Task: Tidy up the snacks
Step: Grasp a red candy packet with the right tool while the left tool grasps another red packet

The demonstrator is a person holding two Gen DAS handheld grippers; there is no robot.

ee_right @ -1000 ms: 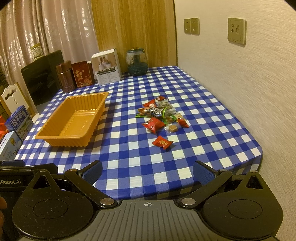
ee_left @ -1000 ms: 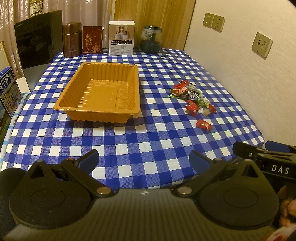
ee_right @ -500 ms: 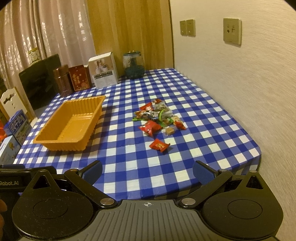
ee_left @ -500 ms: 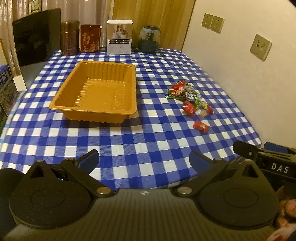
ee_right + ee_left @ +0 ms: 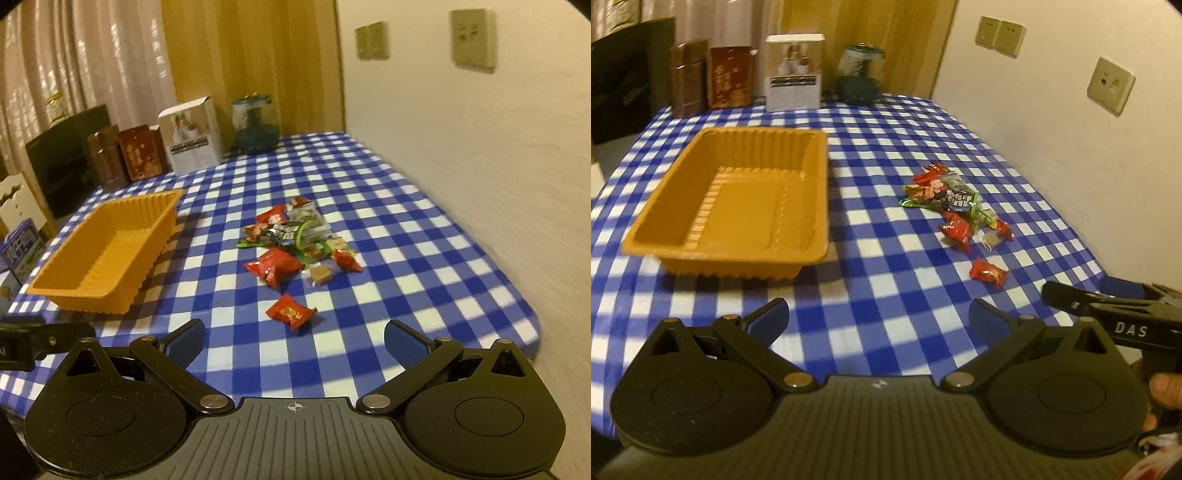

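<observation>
An empty orange plastic tray [image 5: 738,199] [image 5: 107,251] sits on the blue checked tablecloth, left of a small heap of wrapped snacks [image 5: 945,195] [image 5: 295,232]. One red snack packet [image 5: 988,273] [image 5: 291,311] lies apart, nearest the table's front edge. My left gripper [image 5: 879,319] hangs open over the front of the table with nothing between its fingers. My right gripper [image 5: 293,338] is open too, just short of the lone red packet. The right gripper's fingers [image 5: 1108,295] show at the right edge of the left wrist view.
Along the back edge stand two brown tins [image 5: 689,79], a white box [image 5: 794,72] and a glass jar [image 5: 860,75]. A wall with sockets [image 5: 1110,85] borders the table on the right. A dark screen [image 5: 66,155] and boxes [image 5: 20,247] stand at the left.
Both grippers have moved forward and lower toward the table, so the tray and snacks look nearer and larger. Both stay open. Nothing on the table has moved.
</observation>
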